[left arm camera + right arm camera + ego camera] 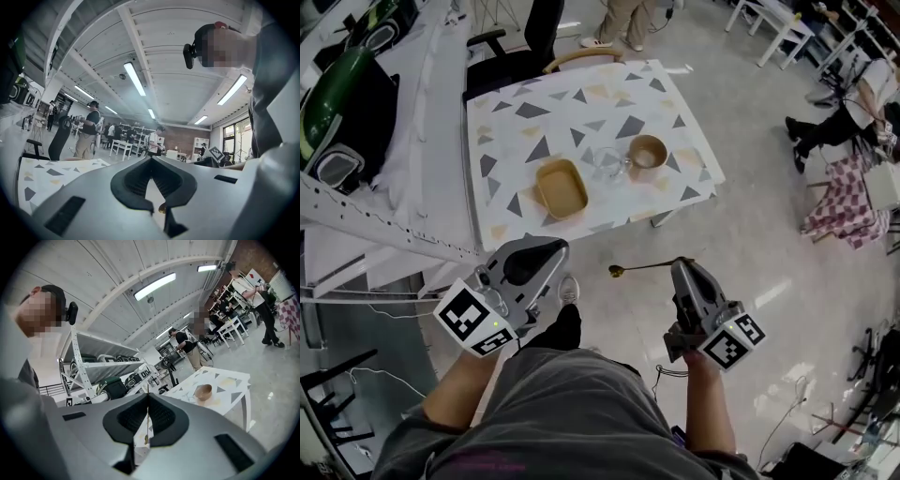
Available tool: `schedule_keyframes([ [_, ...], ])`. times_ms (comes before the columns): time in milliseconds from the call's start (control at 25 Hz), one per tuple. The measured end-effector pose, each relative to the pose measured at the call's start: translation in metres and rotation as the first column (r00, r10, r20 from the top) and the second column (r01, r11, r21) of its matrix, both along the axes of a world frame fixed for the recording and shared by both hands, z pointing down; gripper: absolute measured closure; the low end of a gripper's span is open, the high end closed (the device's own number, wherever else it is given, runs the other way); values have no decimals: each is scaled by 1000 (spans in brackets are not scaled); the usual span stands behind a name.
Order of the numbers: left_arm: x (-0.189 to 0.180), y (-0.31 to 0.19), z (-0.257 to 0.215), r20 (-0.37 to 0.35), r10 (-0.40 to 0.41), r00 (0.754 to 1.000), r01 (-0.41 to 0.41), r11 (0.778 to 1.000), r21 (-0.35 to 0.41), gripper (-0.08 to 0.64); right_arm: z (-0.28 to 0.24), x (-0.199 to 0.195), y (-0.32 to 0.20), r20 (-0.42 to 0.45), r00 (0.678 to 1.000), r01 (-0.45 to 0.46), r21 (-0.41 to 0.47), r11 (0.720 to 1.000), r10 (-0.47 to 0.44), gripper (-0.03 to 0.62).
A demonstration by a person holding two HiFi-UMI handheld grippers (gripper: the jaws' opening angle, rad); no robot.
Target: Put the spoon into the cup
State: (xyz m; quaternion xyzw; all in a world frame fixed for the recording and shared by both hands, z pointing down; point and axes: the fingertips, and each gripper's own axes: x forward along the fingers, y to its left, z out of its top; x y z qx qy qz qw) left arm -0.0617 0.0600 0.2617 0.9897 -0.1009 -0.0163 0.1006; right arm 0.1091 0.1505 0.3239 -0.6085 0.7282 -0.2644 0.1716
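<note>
A patterned table [572, 103] carries a clear glass cup [607, 164], a round brown cup [647, 152] right of it, and a tan square dish [562, 187]. My right gripper [682, 267] hangs over the floor in front of the table, shut on the handle of a dark spoon [647, 267], whose bowl points left. In the right gripper view the spoon [148, 420] is a thin line between the jaws of that gripper [148, 397], and the brown cup [203, 391] lies far ahead. My left gripper [551, 247] is shut and holds nothing; in its own view, this gripper [151, 161] points upward.
A white rack [356, 122] with green and black cases stands left of the table. A black chair [525, 52] is behind it. People stand and sit at the far side and right, near a checked cloth [848, 202]. Cables lie on the floor at right.
</note>
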Motion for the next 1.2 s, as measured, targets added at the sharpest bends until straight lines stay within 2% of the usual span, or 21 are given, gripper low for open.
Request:
schedule_keyframes([
  [320,17,-72,12,11,44,999,-44,999,-27,545,3,12,-68,-2,1000,-31,-25,999,31,569],
  [640,19,-132,25,12,62,998,-61,997,-57,545,13,16,-127,-11,999,-41,-57,998,40,569],
  [1200,21,-170,41,34,61,998,-58,995,-86,545,16,23,-173,-16,999,-35,-62,997,34,569],
])
